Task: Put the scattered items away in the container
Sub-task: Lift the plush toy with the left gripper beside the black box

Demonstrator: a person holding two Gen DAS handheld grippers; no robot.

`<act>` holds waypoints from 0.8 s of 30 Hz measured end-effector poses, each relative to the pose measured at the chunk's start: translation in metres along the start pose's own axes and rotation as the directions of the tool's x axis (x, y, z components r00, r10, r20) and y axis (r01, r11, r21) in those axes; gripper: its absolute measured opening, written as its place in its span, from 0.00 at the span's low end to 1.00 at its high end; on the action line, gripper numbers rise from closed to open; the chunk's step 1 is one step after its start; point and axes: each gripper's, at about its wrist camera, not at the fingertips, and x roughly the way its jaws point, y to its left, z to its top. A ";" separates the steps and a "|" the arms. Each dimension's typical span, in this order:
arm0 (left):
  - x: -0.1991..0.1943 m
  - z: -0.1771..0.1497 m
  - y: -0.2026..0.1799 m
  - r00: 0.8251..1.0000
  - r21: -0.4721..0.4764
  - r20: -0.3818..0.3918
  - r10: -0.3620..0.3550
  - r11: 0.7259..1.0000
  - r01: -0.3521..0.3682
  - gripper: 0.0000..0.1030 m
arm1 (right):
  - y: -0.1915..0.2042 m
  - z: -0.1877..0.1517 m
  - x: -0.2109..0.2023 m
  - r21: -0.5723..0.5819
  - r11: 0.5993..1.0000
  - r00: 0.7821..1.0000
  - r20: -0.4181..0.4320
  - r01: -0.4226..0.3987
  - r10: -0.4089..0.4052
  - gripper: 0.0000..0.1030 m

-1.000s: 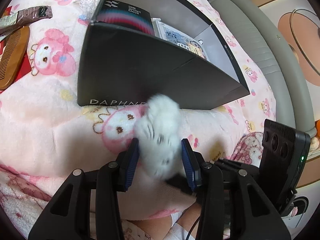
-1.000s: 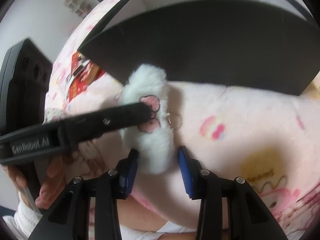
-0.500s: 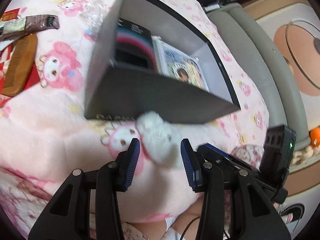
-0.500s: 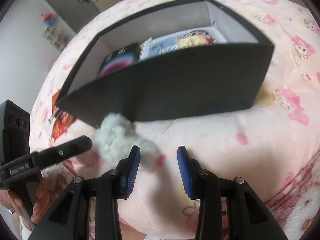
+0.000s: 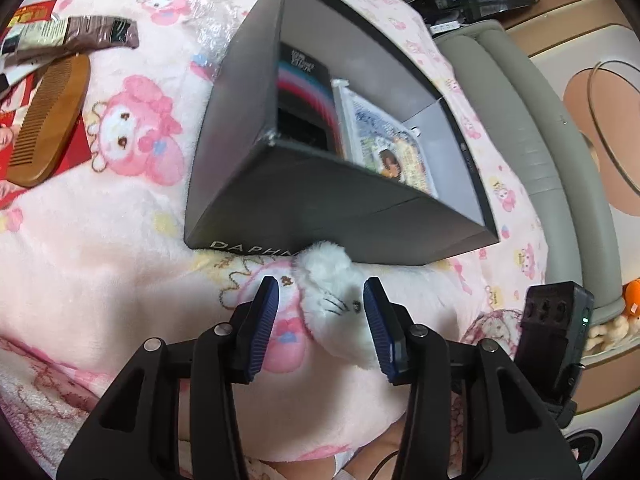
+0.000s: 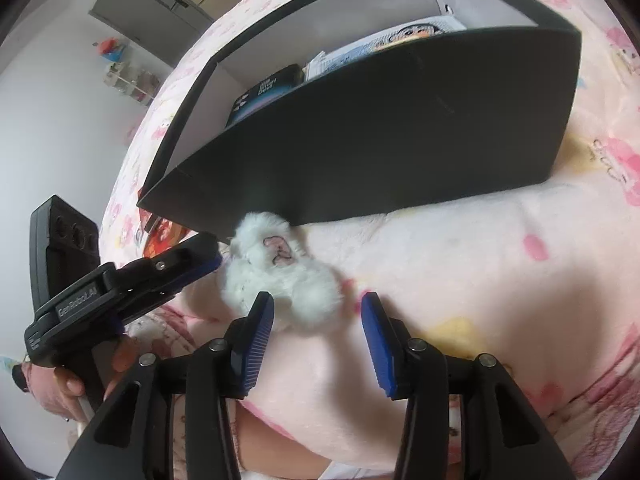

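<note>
A white fluffy cat-paw plush (image 5: pixel 340 304) lies on the pink blanket just in front of the black box (image 5: pixel 304 200). It also shows in the right wrist view (image 6: pixel 280 276), by the box's near wall (image 6: pixel 380 128). My left gripper (image 5: pixel 320 320) is open, its blue pads on either side of the plush, which leans on the right pad. My right gripper (image 6: pixel 316 336) is open and empty, just short of the plush. The box holds a dark packet (image 5: pixel 304 92) and a printed booklet (image 5: pixel 384 144).
A wooden comb (image 5: pixel 48 120), a brown sachet (image 5: pixel 92 34) and red packets lie on the blanket left of the box. Crinkled clear wrap (image 5: pixel 216 12) sits behind it. A grey padded bed edge (image 5: pixel 532 128) runs along the right. The left gripper's body (image 6: pixel 100 292) shows in the right wrist view.
The plush came out of the left gripper's hold and now lies on the blanket. Both grippers have pulled back and risen, so the box's inside shows more.
</note>
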 end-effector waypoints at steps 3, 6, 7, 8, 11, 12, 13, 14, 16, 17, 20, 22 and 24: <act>0.010 0.000 -0.005 0.999 0.029 -0.025 0.030 0.999 -0.029 0.44 | 0.001 -0.001 0.006 0.012 1.000 1.000 -0.029 -0.001 0.002 0.40; 0.015 -0.002 -0.011 0.999 0.057 -0.034 0.038 0.998 -0.036 0.43 | 0.007 -0.004 0.013 -0.031 0.999 0.996 -0.086 -0.033 0.030 0.39; 0.016 -0.003 -0.012 0.999 0.066 -0.041 0.035 0.997 -0.032 0.37 | 0.009 -0.005 0.015 -0.039 0.998 0.995 -0.095 -0.040 0.037 0.39; 0.017 -0.004 -0.013 0.998 0.075 -0.050 0.027 0.997 -0.023 0.30 | 0.010 -0.006 0.016 -0.041 0.998 0.994 -0.098 -0.042 0.038 0.37; 0.015 -0.007 -0.017 0.998 0.099 -0.058 0.028 0.995 -0.022 0.29 | 0.005 -0.002 0.015 -0.014 0.999 0.996 -0.078 -0.033 0.032 0.35; 0.013 -0.009 -0.017 0.998 0.103 -0.063 0.018 0.995 -0.011 0.29 | 0.002 0.001 0.012 0.002 1.000 0.998 -0.061 -0.030 0.030 0.34; 0.012 -0.011 -0.017 0.998 0.103 -0.069 0.007 0.995 0.000 0.28 | -0.001 0.004 0.009 0.011 1.000 0.999 -0.042 -0.018 0.019 0.34; 0.010 -0.013 -0.016 0.997 0.100 -0.073 -0.002 0.995 0.009 0.28 | -0.005 0.007 0.003 0.021 1.000 1.000 -0.006 0.008 -0.008 0.33; 0.008 -0.015 -0.016 0.996 0.097 -0.087 -0.008 0.995 0.016 0.29 | -0.014 0.014 -0.010 0.049 0.997 0.996 0.059 0.059 -0.062 0.33; 0.006 -0.015 -0.016 0.996 0.089 -0.087 -0.018 0.996 0.025 0.29 | -0.019 0.017 -0.015 0.069 0.996 0.995 0.073 0.063 -0.068 0.34; -0.003 -0.007 -0.009 0.998 0.039 -0.047 -0.039 0.998 0.041 0.45 | -0.031 0.018 -0.026 0.116 0.993 0.997 0.077 0.018 -0.027 0.34; 0.001 0.004 -0.003 0.999 -0.004 -0.035 -0.037 0.999 0.037 0.49 | -0.033 0.013 -0.024 0.115 0.993 0.999 0.043 -0.019 0.014 0.36; 0.010 0.011 -0.002 0.996 -0.026 -0.058 -0.061 0.998 0.060 0.49 | -0.027 0.004 -0.012 0.125 0.988 0.996 -0.016 -0.086 0.089 0.40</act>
